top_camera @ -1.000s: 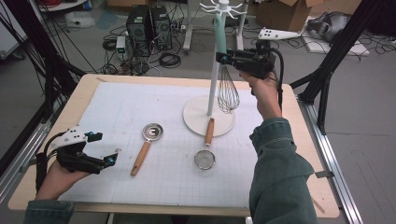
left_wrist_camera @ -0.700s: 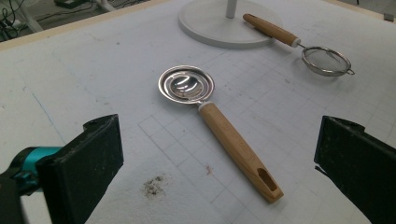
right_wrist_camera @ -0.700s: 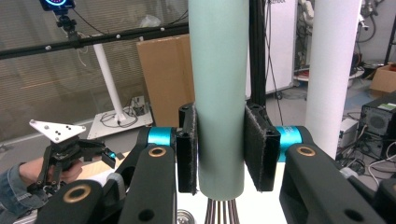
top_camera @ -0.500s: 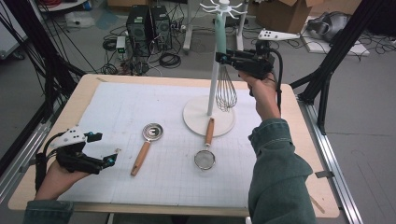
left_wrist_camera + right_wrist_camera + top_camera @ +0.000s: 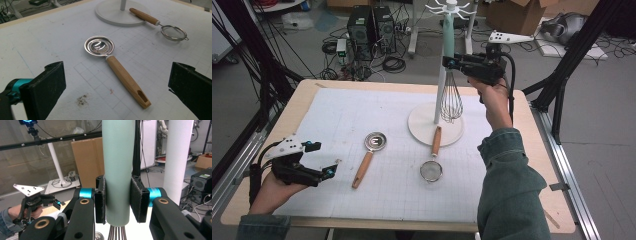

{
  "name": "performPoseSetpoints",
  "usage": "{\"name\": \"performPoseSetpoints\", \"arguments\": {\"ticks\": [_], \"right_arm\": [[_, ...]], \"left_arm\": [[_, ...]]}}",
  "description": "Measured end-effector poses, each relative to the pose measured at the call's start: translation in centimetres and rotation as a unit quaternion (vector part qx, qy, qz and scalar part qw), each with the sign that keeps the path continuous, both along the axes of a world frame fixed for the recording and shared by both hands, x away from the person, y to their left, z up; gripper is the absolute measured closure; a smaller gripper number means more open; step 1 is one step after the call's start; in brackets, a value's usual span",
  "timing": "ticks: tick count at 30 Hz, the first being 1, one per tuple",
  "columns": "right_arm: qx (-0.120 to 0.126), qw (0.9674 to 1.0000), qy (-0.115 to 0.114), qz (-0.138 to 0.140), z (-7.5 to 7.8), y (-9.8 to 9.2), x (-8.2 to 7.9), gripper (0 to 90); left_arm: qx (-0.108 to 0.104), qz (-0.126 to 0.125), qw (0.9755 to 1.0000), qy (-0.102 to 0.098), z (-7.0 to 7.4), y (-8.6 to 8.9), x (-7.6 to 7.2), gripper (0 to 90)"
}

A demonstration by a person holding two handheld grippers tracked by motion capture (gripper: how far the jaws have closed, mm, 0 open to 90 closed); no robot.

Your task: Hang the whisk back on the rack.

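My right gripper (image 5: 452, 62) is shut on the pale green handle (image 5: 117, 170) of a wire whisk (image 5: 451, 102). It holds the whisk upright in the air beside the white pole (image 5: 439, 95) of a hook stand. Its pads press both sides of the handle, and the jaws have just closed a little tighter on it. My left gripper (image 5: 323, 159) rests open at the table's front left. Between its wide jaws in the left gripper view lies a wooden-handled steel spoon (image 5: 100, 46), not touched.
The stand's round white base (image 5: 422, 125) sits mid-table, and a small mesh strainer (image 5: 431, 171) lies with its wooden handle resting on the base. The spoon (image 5: 375, 141) lies left of the strainer. A white grid mat (image 5: 362, 110) covers the table.
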State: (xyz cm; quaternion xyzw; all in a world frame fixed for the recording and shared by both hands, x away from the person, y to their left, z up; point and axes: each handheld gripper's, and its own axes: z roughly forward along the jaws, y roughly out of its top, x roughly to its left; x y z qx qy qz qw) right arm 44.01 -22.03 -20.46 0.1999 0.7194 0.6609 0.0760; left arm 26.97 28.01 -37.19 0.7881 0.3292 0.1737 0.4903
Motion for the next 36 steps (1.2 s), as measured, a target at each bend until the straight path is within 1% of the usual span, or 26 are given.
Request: {"name": "performPoseSetpoints", "arguments": {"ticks": [2,4,7,11,13,18,20,22,24,26,27,31,36], "right_arm": [[0.008,0.9999,0.006,0.004,-0.1,0.0,0.1,69.1],[0.008,0.9999,0.009,0.004,-0.2,0.0,0.2,68.9],[0.019,0.9996,0.018,0.008,-0.4,0.0,0.5,68.4],[0.021,0.9994,0.028,-0.003,-0.6,0.1,0.7,65.9],[0.019,0.9994,0.028,-0.011,-0.6,0.1,0.6,65.3],[0.009,0.9996,0.021,-0.016,-0.4,0.0,0.4,65.8],[0.009,0.9996,0.019,-0.019,-0.3,0.0,0.4,65.9],[0.013,0.9996,0.019,-0.014,-0.3,0.0,0.3,66.8],[0.010,0.9999,0.012,-0.006,-0.2,0.0,0.2,68.9],[0.022,0.9996,0.015,0.005,-0.2,0.0,0.2,69.1],[0.022,0.9996,0.016,0.006,-0.2,0.0,0.3,69.1],[0.036,0.9986,0.034,0.020,-0.7,0.0,0.8,69.2],[0.038,0.9983,0.034,0.029,-1.1,1.2,1.1,69.5]], "left_arm": [[0.000,0.001,1.0000,0.000,0.0,0.0,0.0,1.7],[0.001,0.000,1.0000,0.000,0.0,0.0,0.0,1.8],[0.001,-0.001,1.0000,0.000,0.0,-0.1,0.0,1.7],[0.000,0.000,1.0000,-0.001,0.0,-0.1,0.0,1.8],[0.000,0.000,1.0000,-0.001,0.0,0.0,0.0,1.7],[0.001,0.000,1.0000,-0.001,0.0,0.0,0.0,1.8],[0.002,-0.001,1.0000,0.000,0.0,0.0,0.0,1.7],[0.002,-0.003,1.0000,0.001,0.0,-0.1,0.0,1.7],[0.001,0.000,1.0000,0.000,0.0,-0.1,0.0,1.8],[0.001,0.000,1.0000,-0.001,0.0,0.0,0.0,1.8],[0.002,0.000,1.0000,-0.001,0.0,0.0,0.0,1.8],[0.002,-0.002,1.0000,0.000,0.0,-0.1,0.0,1.8],[0.002,-0.001,1.0000,-0.001,0.0,-0.1,0.0,1.8]]}}
